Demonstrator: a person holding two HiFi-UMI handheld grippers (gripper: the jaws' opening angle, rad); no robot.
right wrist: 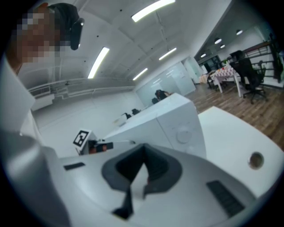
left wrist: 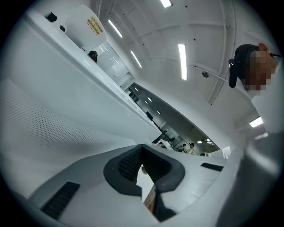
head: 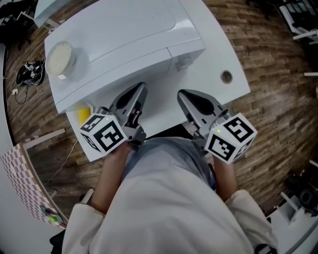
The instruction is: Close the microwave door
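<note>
Left tongs (left wrist: 142,155) closed, empty, beside the white microwave (left wrist: 57,111); ceiling lights (left wrist: 182,61) overhead

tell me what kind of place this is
Probably an open-plan office or lab space: long ceiling strip lights, office chairs at a far desk, wood-plank floor, and a white table holding the microwave.
</note>
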